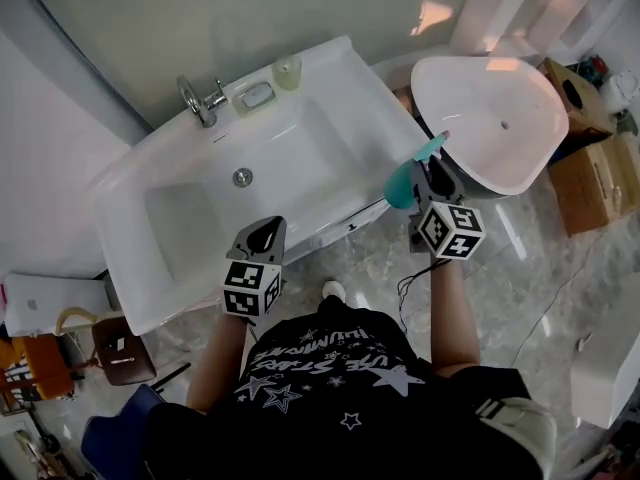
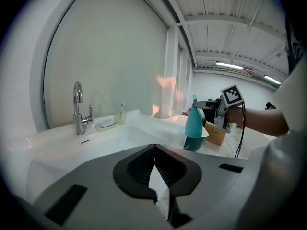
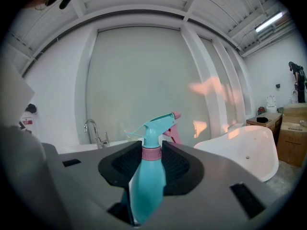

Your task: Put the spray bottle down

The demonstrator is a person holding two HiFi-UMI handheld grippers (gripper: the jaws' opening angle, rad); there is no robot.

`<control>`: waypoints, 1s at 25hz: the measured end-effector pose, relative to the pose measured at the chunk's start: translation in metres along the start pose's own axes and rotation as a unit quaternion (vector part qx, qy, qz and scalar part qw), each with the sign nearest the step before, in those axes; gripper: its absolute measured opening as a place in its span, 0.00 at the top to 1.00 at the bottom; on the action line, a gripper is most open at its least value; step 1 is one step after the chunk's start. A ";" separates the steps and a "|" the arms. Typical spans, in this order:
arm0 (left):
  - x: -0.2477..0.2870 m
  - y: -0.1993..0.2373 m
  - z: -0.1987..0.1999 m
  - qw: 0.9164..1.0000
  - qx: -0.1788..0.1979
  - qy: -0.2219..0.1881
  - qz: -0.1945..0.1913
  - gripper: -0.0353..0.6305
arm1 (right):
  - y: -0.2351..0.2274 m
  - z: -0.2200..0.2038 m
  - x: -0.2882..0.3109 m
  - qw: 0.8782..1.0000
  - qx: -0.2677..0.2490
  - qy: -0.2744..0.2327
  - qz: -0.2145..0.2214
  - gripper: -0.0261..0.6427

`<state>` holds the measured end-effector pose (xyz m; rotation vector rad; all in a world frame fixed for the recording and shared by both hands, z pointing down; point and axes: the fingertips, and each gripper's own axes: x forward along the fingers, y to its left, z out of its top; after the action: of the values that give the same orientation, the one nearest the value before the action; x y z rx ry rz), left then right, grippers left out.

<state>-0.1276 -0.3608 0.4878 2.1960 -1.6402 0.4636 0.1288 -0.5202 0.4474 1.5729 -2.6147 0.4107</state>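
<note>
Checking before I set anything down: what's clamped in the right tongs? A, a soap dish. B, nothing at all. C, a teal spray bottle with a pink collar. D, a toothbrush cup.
C: the right gripper view shows the right tongs closed on the neck of the teal spray bottle.

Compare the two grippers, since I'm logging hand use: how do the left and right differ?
The right gripper is shut on the teal spray bottle; the left gripper is shut on nothing. The left gripper hangs over the sink's front rim; the right gripper is by the oval basin's edge. Both bear marker cubes.
</note>
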 end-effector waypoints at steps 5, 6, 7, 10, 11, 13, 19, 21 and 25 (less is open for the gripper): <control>0.031 0.008 0.008 1.000 -0.012 0.010 0.016 0.92 | -0.029 0.010 0.048 1.000 -0.013 -0.006 0.006 0.75; 0.035 0.009 0.009 1.000 -0.014 0.012 0.019 0.92 | -0.033 0.010 0.057 1.000 -0.015 -0.008 0.008 0.75; 0.040 0.011 0.010 1.000 -0.016 0.014 0.022 0.92 | -0.036 0.010 0.066 1.000 -0.017 -0.009 0.010 0.75; 0.051 0.017 0.009 0.999 -0.022 0.022 0.034 0.92 | -0.044 0.005 0.094 1.000 -0.024 -0.007 0.014 0.75; 0.054 0.019 0.008 0.999 -0.024 0.025 0.037 0.92 | -0.046 0.003 0.103 1.000 -0.025 -0.006 0.015 0.75; 0.058 0.023 0.008 0.998 -0.027 0.030 0.044 0.92 | -0.049 -0.003 0.118 0.999 -0.028 -0.007 0.018 0.75; 0.064 0.030 -0.001 0.997 -0.032 0.050 0.054 0.92 | -0.056 -0.015 0.148 0.999 -0.035 -0.024 0.020 0.75; 0.068 0.031 -0.002 0.997 -0.033 0.054 0.054 0.92 | -0.059 -0.018 0.153 0.999 -0.040 -0.031 0.020 0.75; 0.072 0.031 -0.004 0.996 -0.034 0.059 0.052 0.92 | -0.061 -0.022 0.153 0.997 -0.053 -0.051 0.022 0.75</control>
<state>-0.1379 -0.4278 0.5277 2.0015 -1.6873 0.5468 0.1074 -0.6724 0.5093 1.5446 -2.7000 0.1954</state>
